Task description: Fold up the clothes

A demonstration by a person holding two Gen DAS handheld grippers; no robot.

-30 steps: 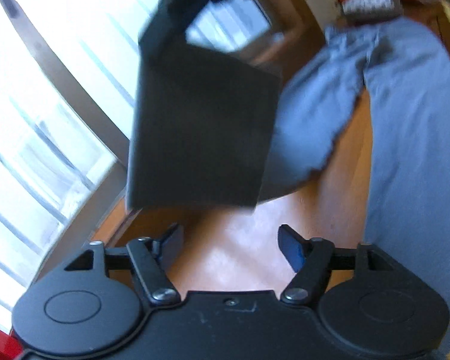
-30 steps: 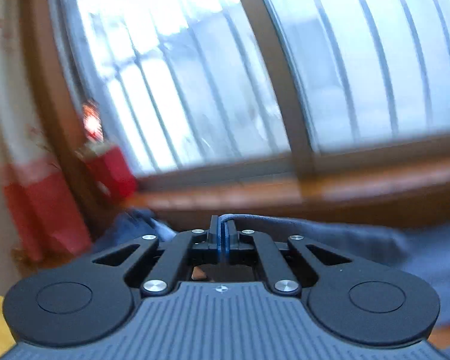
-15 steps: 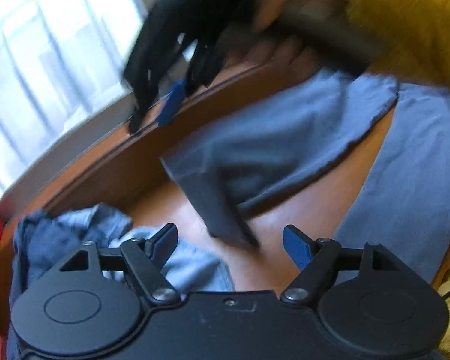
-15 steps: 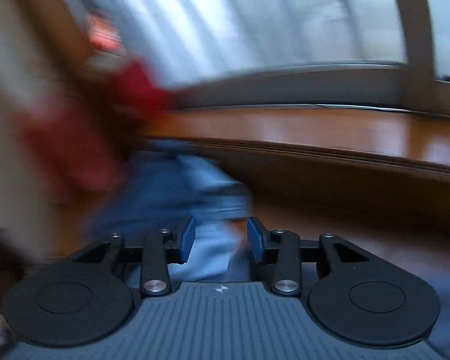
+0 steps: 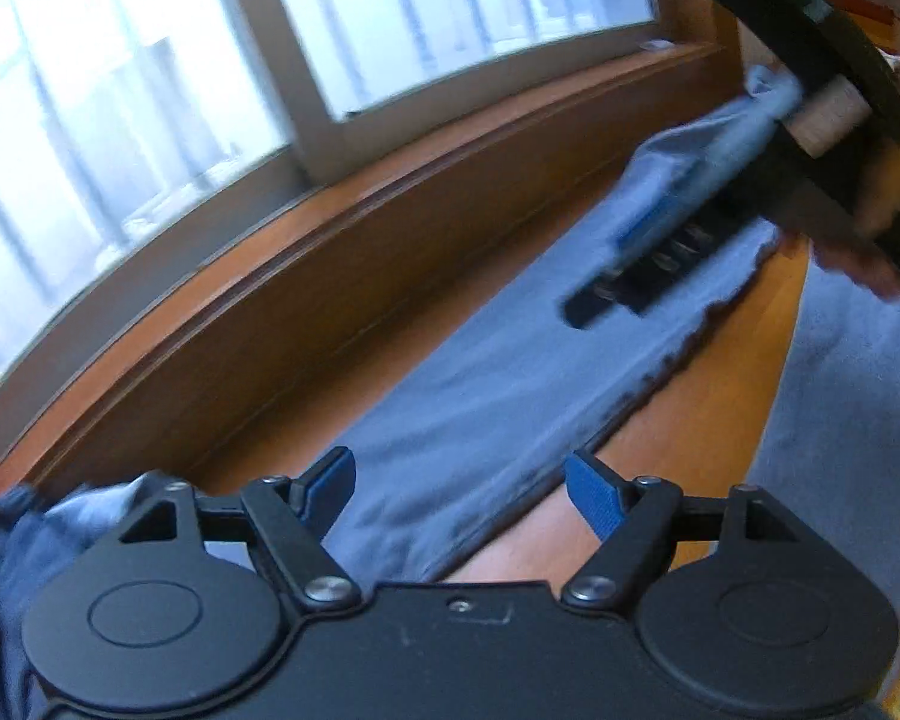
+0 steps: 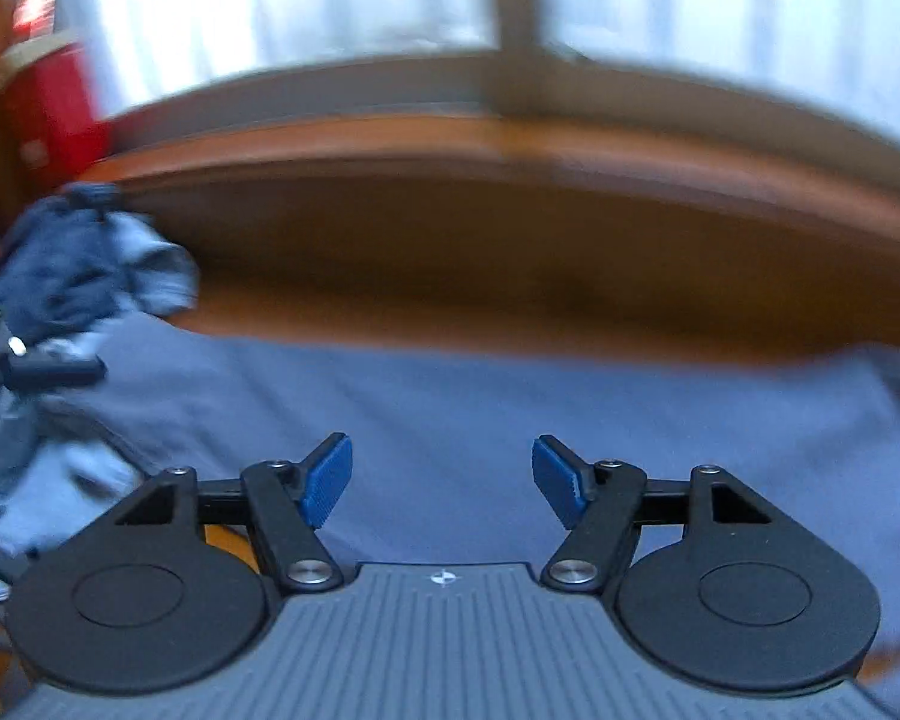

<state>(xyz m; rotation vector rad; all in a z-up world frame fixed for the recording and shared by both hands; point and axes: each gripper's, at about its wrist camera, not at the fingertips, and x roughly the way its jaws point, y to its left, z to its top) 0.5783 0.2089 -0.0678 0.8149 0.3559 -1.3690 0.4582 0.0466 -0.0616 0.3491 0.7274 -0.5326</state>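
A grey-blue garment point(image 5: 510, 396) lies spread on the wooden table; one part stretches away from me and a second part point(image 5: 858, 420) lies at the right. My left gripper point(image 5: 459, 492) is open and empty just above its near end. My right gripper point(image 6: 444, 480) is open and empty, low over the same cloth point(image 6: 480, 396). In the left wrist view the right gripper point(image 5: 642, 264) hovers over the far part of the garment. The left gripper's edge shows at the left of the right wrist view point(image 6: 6, 354).
A crumpled pile of blue denim clothes point(image 6: 84, 258) lies at the table's left end, also seen in the left wrist view point(image 5: 24, 534). A raised wooden ledge point(image 5: 342, 240) and windows run along the far side. A red object point(image 6: 42, 114) stands at far left.
The right gripper let go of the cloth it held up and opened wide. The garment dropped flat onto the table. Both grippers moved down close over it.
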